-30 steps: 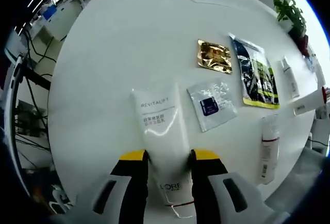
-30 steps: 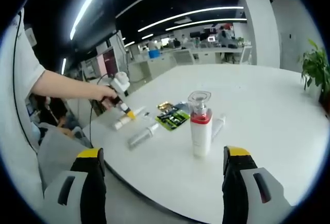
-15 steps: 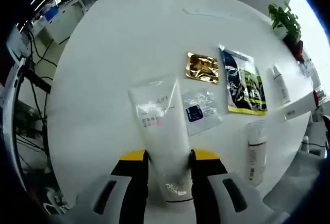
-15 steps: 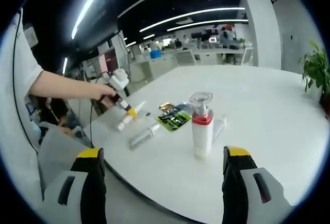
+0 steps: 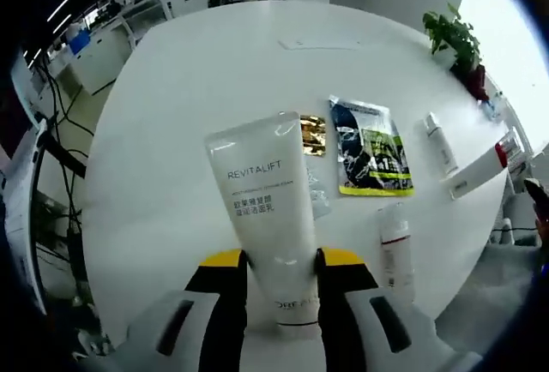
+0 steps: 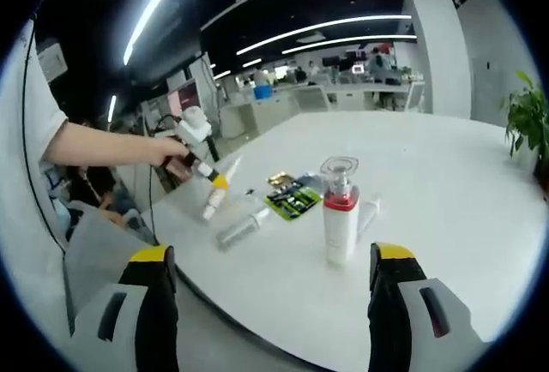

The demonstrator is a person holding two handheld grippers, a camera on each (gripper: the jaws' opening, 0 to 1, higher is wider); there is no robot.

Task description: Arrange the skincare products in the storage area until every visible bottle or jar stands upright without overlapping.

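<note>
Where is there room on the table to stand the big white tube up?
The white table is bare left of and beyond the white tube held by the left gripper. It is crowded to the right, by the green sachet and lying bottle.

Lighting's pretty good for us here. Long ceiling light strips [image 6: 317,25] run overhead in the right gripper view, and they're blown out to pure white against a dark ceiling. The white round table [image 5: 171,123] reflects a lot, so in the left gripper view we get a bright, almost shadowless surface ahead of the jaws. Far right of that view is washed out by what looks like daylight near the potted plant [image 5: 455,38]. The white tube [image 5: 268,209] stays sharp enough that we can read its print. Fisheye bending is heavy toward the edges, and the background office in the right gripper view goes soft and small.
</note>
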